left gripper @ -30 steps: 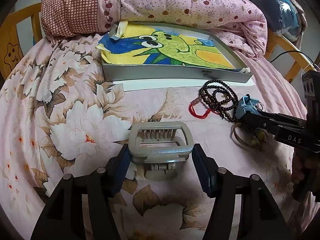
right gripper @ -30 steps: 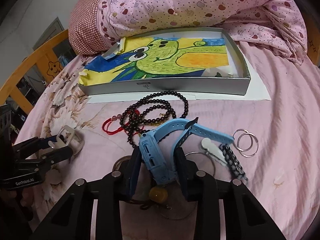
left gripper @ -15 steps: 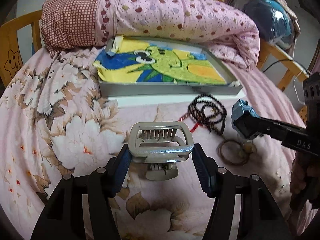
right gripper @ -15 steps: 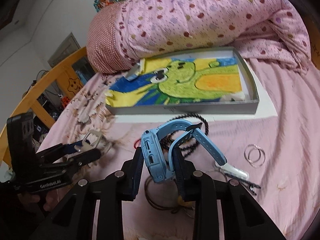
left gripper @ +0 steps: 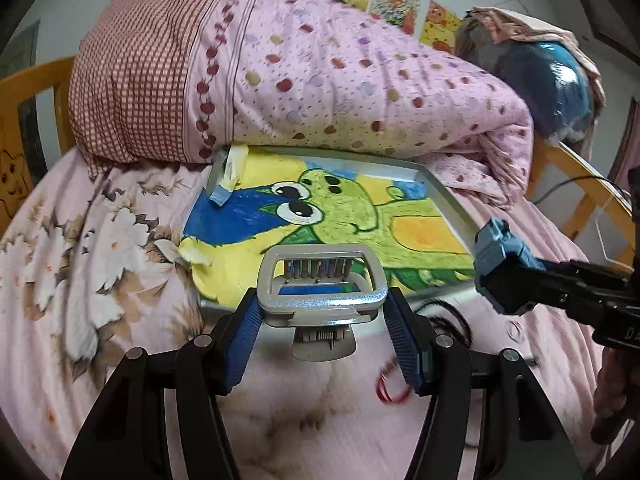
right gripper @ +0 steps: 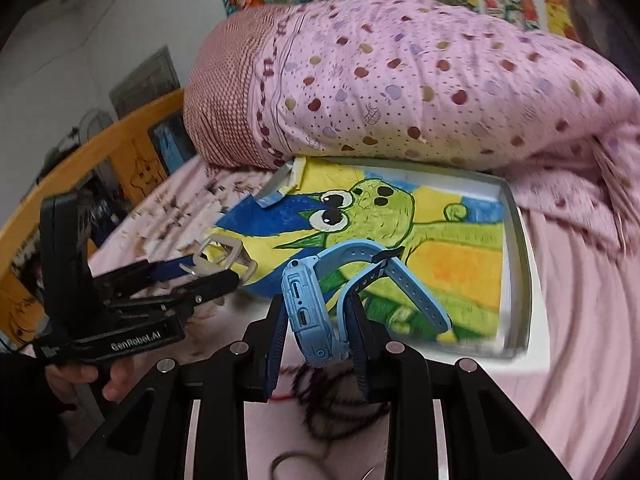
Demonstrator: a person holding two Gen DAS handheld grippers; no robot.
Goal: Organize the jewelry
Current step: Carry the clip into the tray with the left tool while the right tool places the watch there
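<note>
My left gripper (left gripper: pixel 322 320) is shut on a silver metal hair clip (left gripper: pixel 320 294), held in the air just before the near wall of a grey tray (left gripper: pixel 448 200) lined with a green cartoon drawing. My right gripper (right gripper: pixel 318 320) is shut on a light blue smartwatch (right gripper: pixel 312 316), its strap curling over the tray (right gripper: pixel 520 264). Each gripper shows in the other's view: the right one with the watch (left gripper: pixel 500 260) at the right, the left one with the clip (right gripper: pixel 222 258) at the left. A dark bead necklace (left gripper: pixel 444 316) and a red cord (left gripper: pixel 390 384) lie on the bed below.
A rolled pink dotted quilt (left gripper: pixel 340 80) lies right behind the tray. The pink floral bedsheet (left gripper: pixel 80 260) spreads to the left. A wooden bed rail (right gripper: pixel 80 168) runs along the left side. A person's hand (right gripper: pixel 96 380) holds the left gripper.
Both grippers rose from the bedsheet and moved toward the tray, carrying the hair clip and the blue watch. The necklace, rings and cord stayed on the bed.
</note>
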